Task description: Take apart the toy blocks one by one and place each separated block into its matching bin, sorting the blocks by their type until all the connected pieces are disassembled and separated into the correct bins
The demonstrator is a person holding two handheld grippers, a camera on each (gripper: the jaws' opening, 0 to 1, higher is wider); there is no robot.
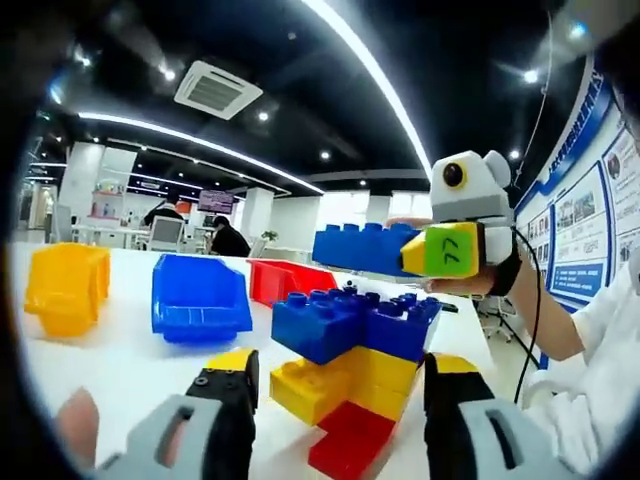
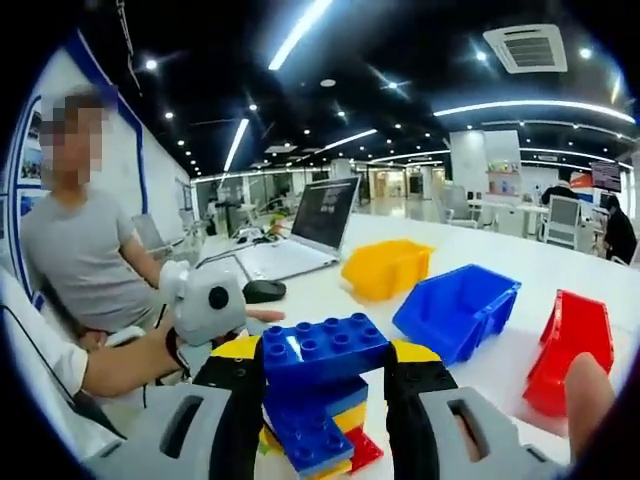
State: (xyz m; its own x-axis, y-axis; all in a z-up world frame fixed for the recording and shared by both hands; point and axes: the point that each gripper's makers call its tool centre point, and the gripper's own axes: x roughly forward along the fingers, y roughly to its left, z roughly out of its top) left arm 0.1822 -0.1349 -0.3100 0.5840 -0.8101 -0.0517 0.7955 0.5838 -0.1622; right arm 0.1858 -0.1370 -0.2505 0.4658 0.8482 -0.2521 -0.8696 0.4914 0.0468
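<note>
Fingers first: the right gripper (image 2: 325,385) has its two black, yellow-tipped fingers (image 2: 240,390) clamped on either side of a long blue block (image 2: 322,346), lifted clear above the block stack (image 2: 318,440) that shows underneath it. Over in the left gripper view, that same right gripper (image 1: 452,250) comes in from the right, carrying the long blue block (image 1: 362,247) in the air above the stack, not touching it.

Now the left gripper (image 1: 343,385): its fingers (image 1: 236,385) stand wide apart, one on each side of the block stack (image 1: 352,375), and I can't tell whether either one actually touches it. The stack sits on the white table (image 1: 110,360), two blue blocks on top, yellow beneath, a red one at the bottom.

Behind it, three bins in a row: yellow bin (image 1: 66,288), blue bin (image 1: 199,298), red bin (image 1: 288,279). From the right gripper view, a laptop (image 2: 305,232) and a mouse (image 2: 264,291) lie further along the table, and a person in a grey shirt (image 2: 82,262) sits at the side.
</note>
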